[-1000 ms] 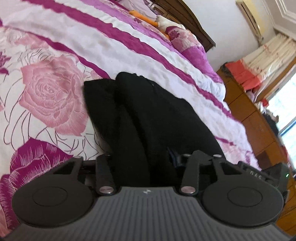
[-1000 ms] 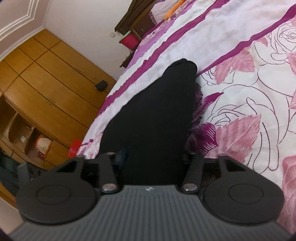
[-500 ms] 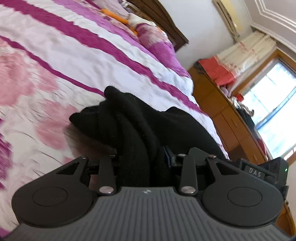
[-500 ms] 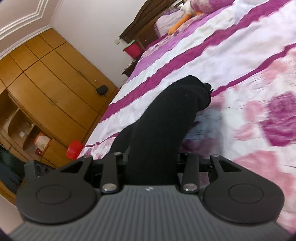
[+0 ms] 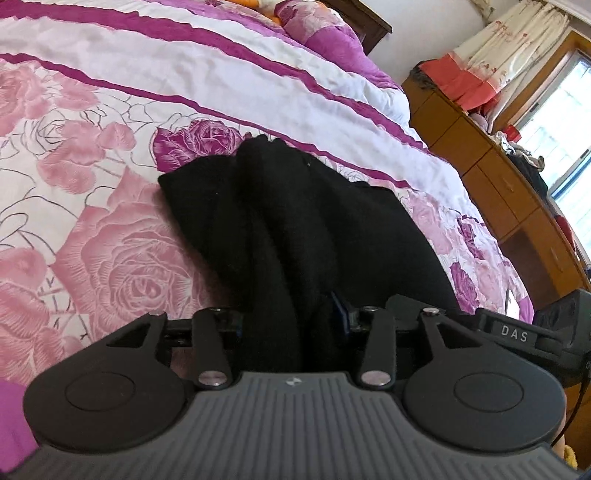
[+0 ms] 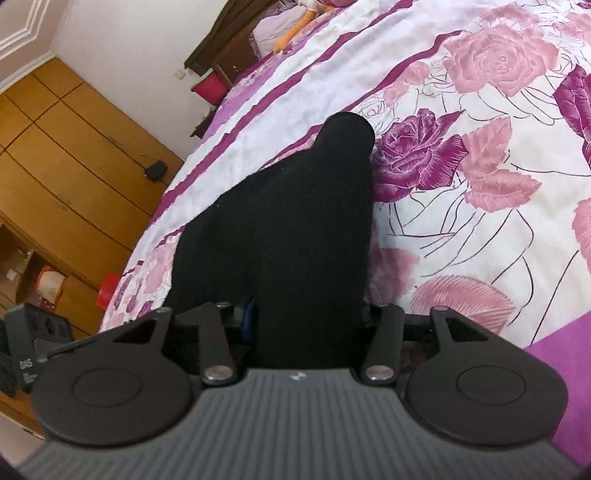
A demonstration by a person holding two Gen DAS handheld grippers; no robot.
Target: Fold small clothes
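Black knit garment (image 5: 295,229) bunched on rose-print bedspread (image 5: 110,229). Left gripper (image 5: 291,325) and right gripper (image 6: 301,321): jaws opening, cloth between; whether pads press the cloth, cannot tell.

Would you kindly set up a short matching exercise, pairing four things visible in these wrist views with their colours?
Things:
1. garment between the grippers
2. bedspread
3. wardrobe
4. soft toy by the headboard

Colours:
A. orange
B. black
C. brown wood
D. white with pink and purple roses

Pairs: 1-B, 2-D, 3-C, 4-A
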